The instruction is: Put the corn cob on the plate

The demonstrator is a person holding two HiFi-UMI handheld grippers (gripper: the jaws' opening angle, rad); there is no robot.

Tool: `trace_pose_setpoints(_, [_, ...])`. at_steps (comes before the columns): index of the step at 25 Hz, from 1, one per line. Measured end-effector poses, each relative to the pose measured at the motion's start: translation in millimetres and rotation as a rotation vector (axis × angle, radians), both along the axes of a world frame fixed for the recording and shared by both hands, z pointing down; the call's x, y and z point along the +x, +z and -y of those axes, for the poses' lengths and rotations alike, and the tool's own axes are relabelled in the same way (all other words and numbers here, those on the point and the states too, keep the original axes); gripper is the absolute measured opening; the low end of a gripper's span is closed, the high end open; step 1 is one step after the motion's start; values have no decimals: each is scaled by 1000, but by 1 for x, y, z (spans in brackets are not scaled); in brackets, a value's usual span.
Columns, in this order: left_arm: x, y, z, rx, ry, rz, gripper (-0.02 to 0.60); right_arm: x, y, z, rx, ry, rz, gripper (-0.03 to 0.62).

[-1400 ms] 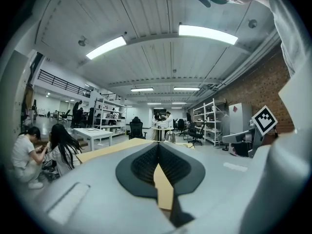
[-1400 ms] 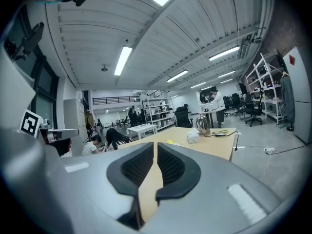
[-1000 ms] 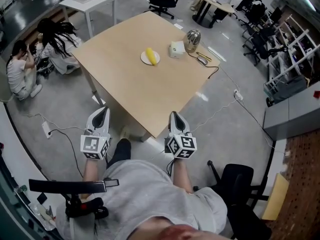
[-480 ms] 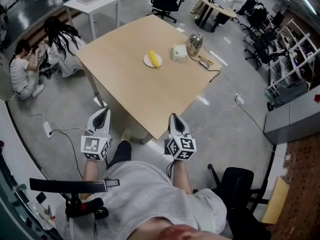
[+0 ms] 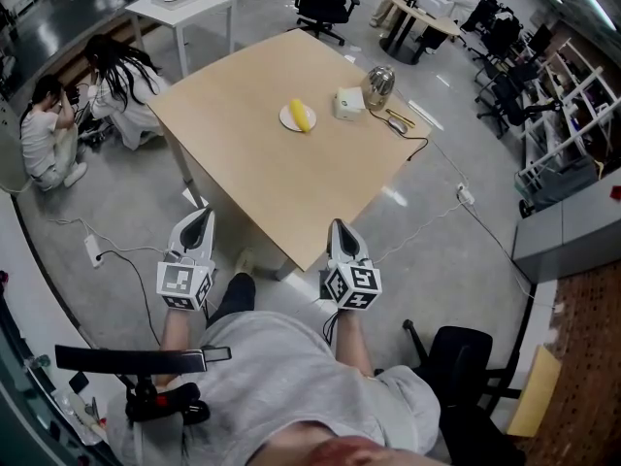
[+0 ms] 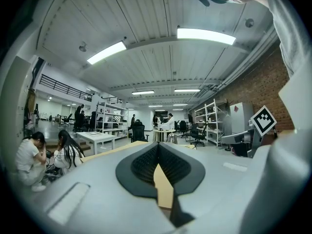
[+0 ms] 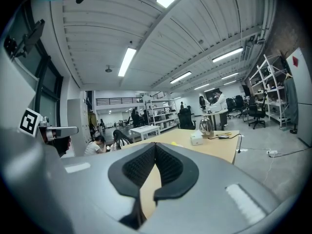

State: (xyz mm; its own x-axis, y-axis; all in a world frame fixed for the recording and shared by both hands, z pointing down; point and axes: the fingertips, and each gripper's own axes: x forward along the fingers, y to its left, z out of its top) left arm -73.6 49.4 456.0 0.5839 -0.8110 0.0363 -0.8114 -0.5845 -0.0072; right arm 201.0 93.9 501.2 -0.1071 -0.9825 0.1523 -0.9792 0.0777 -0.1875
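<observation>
1. Starting at the hands, the left gripper (image 5: 200, 214) and the right gripper (image 5: 340, 225) are held level close to the body, just short of the near corner of the table (image 5: 254, 178). In each gripper view the jaws are pressed together with nothing between them.
2. Set against a second ago, neither gripper is seen to have shifted. Only the head view has drifted a little, so the table is framed slightly differently.
3. The corn cob (image 5: 302, 116) is seen lying on the plate (image 5: 287, 118), on the far half of the table and well apart from both grippers. The task is therefore judged to be done, with nothing left to carry.
4. Near the plate a white box (image 5: 347, 102) and a metal pot (image 5: 377, 83) are set, and a cable (image 5: 415, 146) is trailed off the table edge.
5. Whether the cob sits wholly inside the plate's rim cannot be told, as it is too small. In the gripper views the plate is mostly hidden behind the jaws. The forearms are partly covered by the marker cubes.
</observation>
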Motion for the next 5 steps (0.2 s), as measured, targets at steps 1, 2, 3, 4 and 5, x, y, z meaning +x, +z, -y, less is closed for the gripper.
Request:
trace_pose_setpoints(1, [1,0,0,-1,1,1,20,1,0,0,0,0,0,6])
trace_pose_setpoints(2, [1,1,0,-1,1,1,20,1,0,0,0,-1,1,6])
trace_pose_setpoints(3, [1,1,0,-2,1,2,20,0,1,0,0,-2,1,6])
trace_pose_setpoints(4, [0,1,0,-2,1,2,20,0,1,0,0,-2,1,6])
trace_pose_setpoints(5, [0,2,-1,-3,2,3,20,-1,1,0,0,-3,1,6])
